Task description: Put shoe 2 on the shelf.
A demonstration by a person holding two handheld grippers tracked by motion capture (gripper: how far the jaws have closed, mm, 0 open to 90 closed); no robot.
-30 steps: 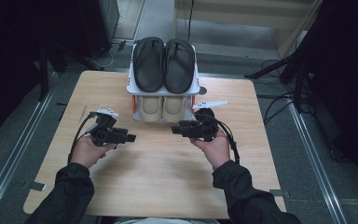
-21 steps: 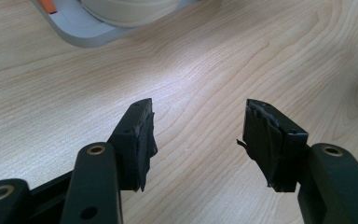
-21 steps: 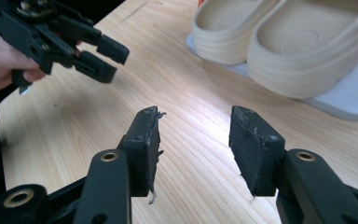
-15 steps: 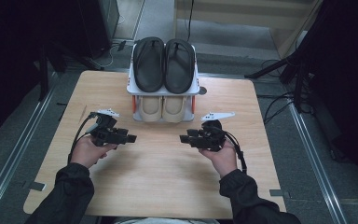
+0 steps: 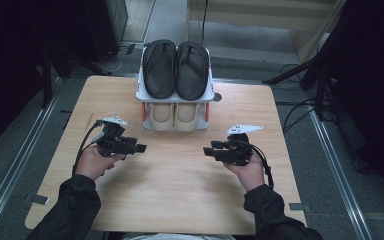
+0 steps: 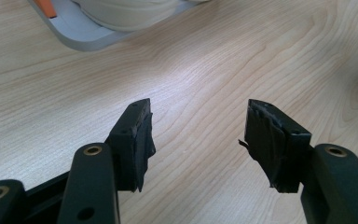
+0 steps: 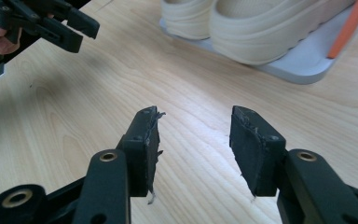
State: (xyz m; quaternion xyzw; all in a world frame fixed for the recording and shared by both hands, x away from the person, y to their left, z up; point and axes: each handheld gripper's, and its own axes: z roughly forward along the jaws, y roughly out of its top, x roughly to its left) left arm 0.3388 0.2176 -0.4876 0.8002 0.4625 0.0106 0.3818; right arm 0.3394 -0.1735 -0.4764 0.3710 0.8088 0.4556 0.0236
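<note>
— So what was hard to make out?

— Mostly the rack (image 5: pixel 141 94). From above, its top shelf covered the backs of the cream shoes (image 5: pixel 174 116) on the lower shelf, so just their toes stuck out. The left gripper view cut the rack down to a grey corner (image 6: pixel 81 39) with a strip of cream sole.

— And what sat on top?

— Black sandals (image 5: pixel 176 69), side by side, soles up or down I couldn't tell.

— The tongs?

— Both empty, over bare table (image 5: pixel 180 195). The left gripper (image 5: pixel 141 148) had just been opening; its jaws stood wide with nothing between them. The right gripper (image 5: pixel 209 150) was also apart, a bit less wide, holding nothing. They pointed at each other, well apart, both in front of the rack and near the cream shoes.

— Anything else cut off?

— The person's sleeves (image 5: pixel 75 210) ran off the bottom edge.
</note>
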